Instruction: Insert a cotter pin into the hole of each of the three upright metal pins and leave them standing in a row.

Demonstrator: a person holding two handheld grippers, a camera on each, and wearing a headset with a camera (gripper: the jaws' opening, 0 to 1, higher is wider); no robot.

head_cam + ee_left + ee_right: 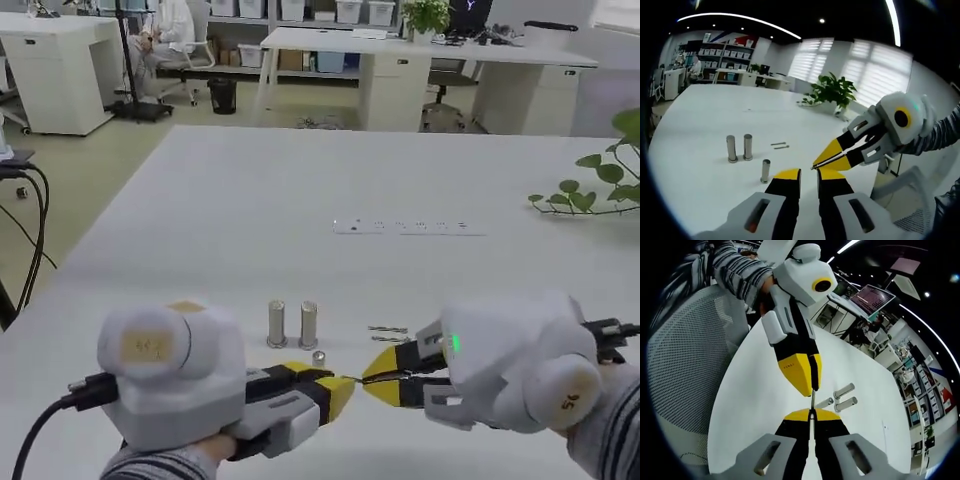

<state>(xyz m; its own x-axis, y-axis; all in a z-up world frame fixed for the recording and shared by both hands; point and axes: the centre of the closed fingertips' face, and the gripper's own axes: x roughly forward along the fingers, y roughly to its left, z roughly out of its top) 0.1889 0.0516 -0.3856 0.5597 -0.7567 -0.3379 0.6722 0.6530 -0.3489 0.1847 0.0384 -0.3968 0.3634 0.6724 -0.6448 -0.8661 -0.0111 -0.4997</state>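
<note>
Two upright metal pins [277, 324] [309, 324] stand side by side on the white table [250, 220]. A third metal pin [319, 357] stands nearer, closer to the grippers. Two loose cotter pins [388, 334] lie to their right. My right gripper [366, 379] is shut on another cotter pin [812, 401], which points at my left gripper [343, 384]. In the left gripper view my left gripper [808, 173] shows a narrow gap between its jaws, and the pin's free end sits at that gap. The three metal pins [748, 146] stand to the left there.
A white power strip [410, 227] lies mid-table. A leafy plant [600, 185] reaches in at the right edge. Black cables [35, 230] hang off the left side. A mesh chair [695, 355] is behind the left gripper. Desks and a seated person [165, 30] are far back.
</note>
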